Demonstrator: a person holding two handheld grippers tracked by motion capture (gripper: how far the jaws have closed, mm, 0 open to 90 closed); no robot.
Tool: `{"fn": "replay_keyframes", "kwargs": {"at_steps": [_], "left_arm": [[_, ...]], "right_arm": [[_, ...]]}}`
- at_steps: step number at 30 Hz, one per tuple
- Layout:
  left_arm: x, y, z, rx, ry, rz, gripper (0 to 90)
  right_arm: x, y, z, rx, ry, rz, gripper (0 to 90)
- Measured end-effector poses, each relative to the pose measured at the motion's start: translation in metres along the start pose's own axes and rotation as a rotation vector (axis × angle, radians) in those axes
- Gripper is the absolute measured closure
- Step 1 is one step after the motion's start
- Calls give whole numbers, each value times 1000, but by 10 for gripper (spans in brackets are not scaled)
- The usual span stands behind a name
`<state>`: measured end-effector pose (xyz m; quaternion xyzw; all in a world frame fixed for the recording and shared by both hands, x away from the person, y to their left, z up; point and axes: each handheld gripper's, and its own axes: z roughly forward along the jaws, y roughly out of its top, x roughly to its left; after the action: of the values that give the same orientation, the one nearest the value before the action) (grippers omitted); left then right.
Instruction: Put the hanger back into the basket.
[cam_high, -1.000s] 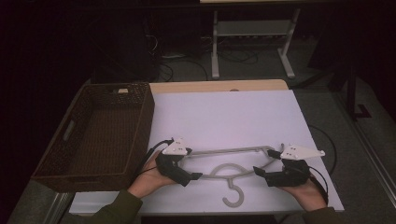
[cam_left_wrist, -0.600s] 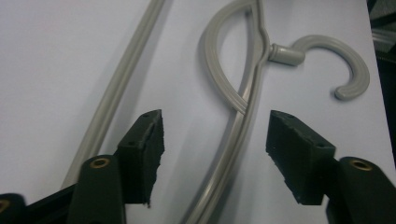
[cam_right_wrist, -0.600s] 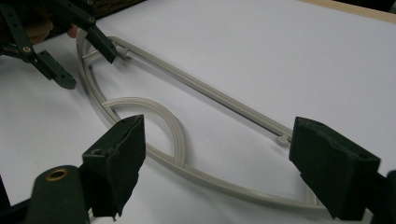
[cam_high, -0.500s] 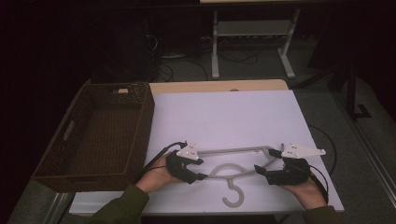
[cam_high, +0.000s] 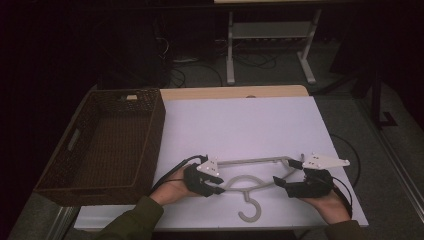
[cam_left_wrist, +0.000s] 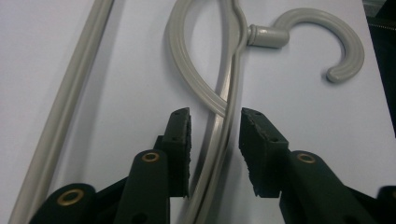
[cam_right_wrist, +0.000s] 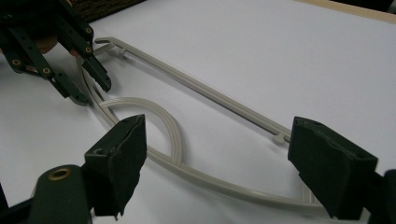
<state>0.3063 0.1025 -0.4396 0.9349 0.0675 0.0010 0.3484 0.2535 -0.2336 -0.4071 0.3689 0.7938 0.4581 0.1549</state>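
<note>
A grey plastic hanger (cam_high: 250, 161) lies flat on the white table top (cam_high: 240, 125), its hook pointing toward the person. My left gripper (cam_high: 221, 186) is at the hanger's left shoulder arm. In the left gripper view that gripper (cam_left_wrist: 215, 114) is open, its pads set close on either side of the hanger's arm (cam_left_wrist: 219, 135), with small gaps showing. My right gripper (cam_high: 281, 187) is by the right shoulder arm. In the right gripper view it (cam_right_wrist: 219, 126) stands wide open over the hanger (cam_right_wrist: 173, 135), with the left gripper (cam_right_wrist: 93, 92) farther off.
A dark wicker basket (cam_high: 157, 125) stands at the table's left side, close to the left hand. White surface stretches beyond the hanger to the far edge. A metal stand (cam_high: 270, 30) and cables are on the floor behind the table.
My left gripper has slid to the right along the hanger, toward its middle, and now straddles the shoulder arm. The right gripper has stayed in place.
</note>
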Motion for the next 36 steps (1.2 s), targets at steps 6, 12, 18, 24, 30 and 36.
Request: {"fn": "replay_keyframes", "kwargs": {"at_steps": [6, 12, 18, 24, 30, 36], "left_arm": [[-1, 0, 2, 5, 0, 24, 717], [-3, 1, 3, 7, 3, 36, 766], [-4, 1, 3, 9, 3, 50, 779], [-3, 0, 2, 8, -19, 62, 812], [-1, 0, 3, 6, -32, 28, 823], [-2, 2, 1, 23, -55, -11, 825]], "right_arm": [[0, 0, 0, 1, -1, 1, 189], [0, 0, 0, -2, -1, 0, 189], [0, 0, 0, -2, -1, 1, 191], [-1, -1, 0, -3, 0, 4, 193], [0, -1, 0, 1, 1, 12, 195], [0, -1, 0, 1, 1, 12, 196]]}}
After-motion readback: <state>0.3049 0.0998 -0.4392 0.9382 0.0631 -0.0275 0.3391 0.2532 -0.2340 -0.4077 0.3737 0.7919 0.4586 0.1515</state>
